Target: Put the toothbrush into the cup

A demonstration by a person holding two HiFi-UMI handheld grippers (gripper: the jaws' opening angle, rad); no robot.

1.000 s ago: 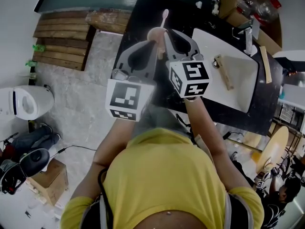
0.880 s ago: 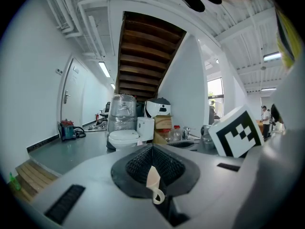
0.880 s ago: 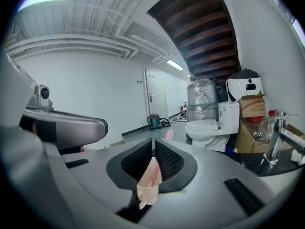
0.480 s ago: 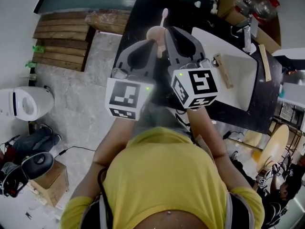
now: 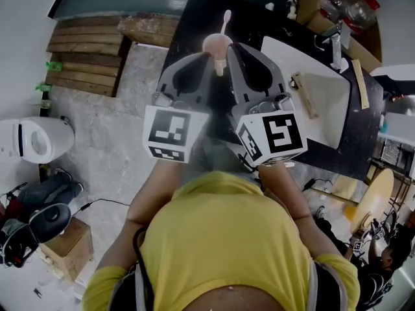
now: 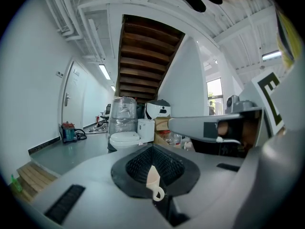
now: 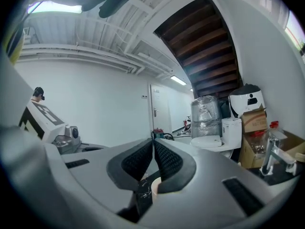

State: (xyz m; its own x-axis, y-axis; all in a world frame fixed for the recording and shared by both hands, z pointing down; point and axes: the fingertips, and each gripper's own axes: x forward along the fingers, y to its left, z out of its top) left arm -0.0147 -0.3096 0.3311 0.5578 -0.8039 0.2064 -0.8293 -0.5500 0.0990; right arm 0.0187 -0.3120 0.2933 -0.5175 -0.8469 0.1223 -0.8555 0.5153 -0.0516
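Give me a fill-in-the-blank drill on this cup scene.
The pink cup holds a ___. The left tongs are shut on the cup's ___. The sink on the black counter is coloured ___.
Missing words: toothbrush; handle; white.

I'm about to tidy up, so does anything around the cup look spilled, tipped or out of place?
Nothing stands out at the cup: it looks upright, its handle in the left gripper, with the toothbrush standing in it and no spill visible. The only stray thing is a wooden piece lying in the white sink.
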